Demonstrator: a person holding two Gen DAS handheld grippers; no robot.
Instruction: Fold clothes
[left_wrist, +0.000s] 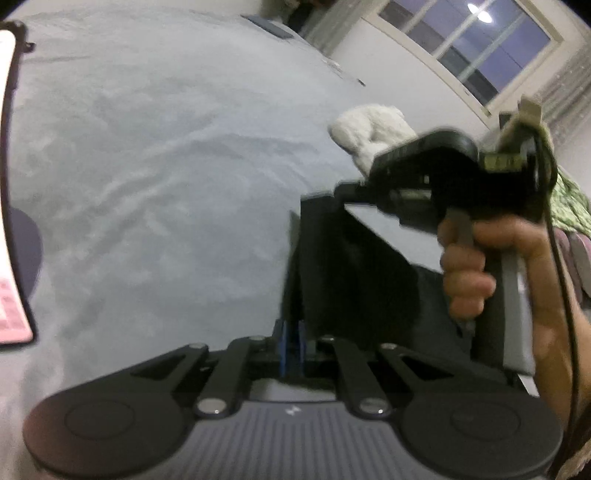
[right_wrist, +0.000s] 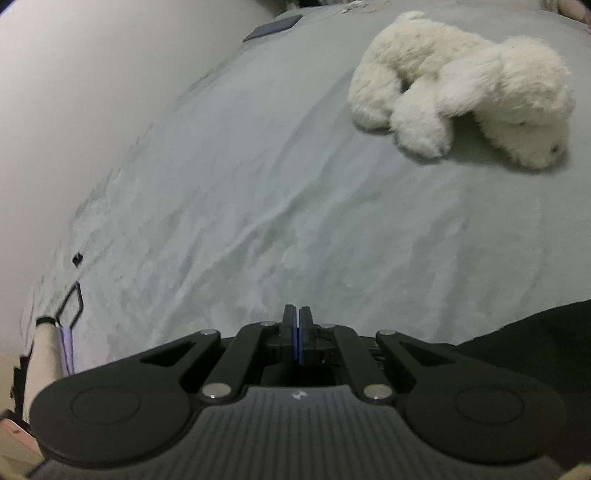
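Observation:
A dark garment (left_wrist: 343, 266) lies on the grey bed sheet (left_wrist: 166, 166), its straight folded edges running away from my left gripper (left_wrist: 291, 343). That gripper is shut on the garment's near edge, with dark cloth between its blue pads. A hand (left_wrist: 469, 273) holds my right gripper (left_wrist: 341, 190), whose tips sit at the garment's far corner. In the right wrist view my right gripper (right_wrist: 297, 339) is shut with no cloth showing between its pads. There the dark garment (right_wrist: 535, 350) lies at the lower right and the grey bed sheet (right_wrist: 295, 203) lies ahead.
A white plush toy (right_wrist: 461, 88) lies on the bed beyond the garment, also visible as a plush toy (left_wrist: 369, 133) behind the right gripper. A green patterned cloth (left_wrist: 569, 199) sits at the right. A window (left_wrist: 472, 48) and a wall (right_wrist: 74, 92) border the bed. A dark flat item (right_wrist: 273, 26) rests at the far end.

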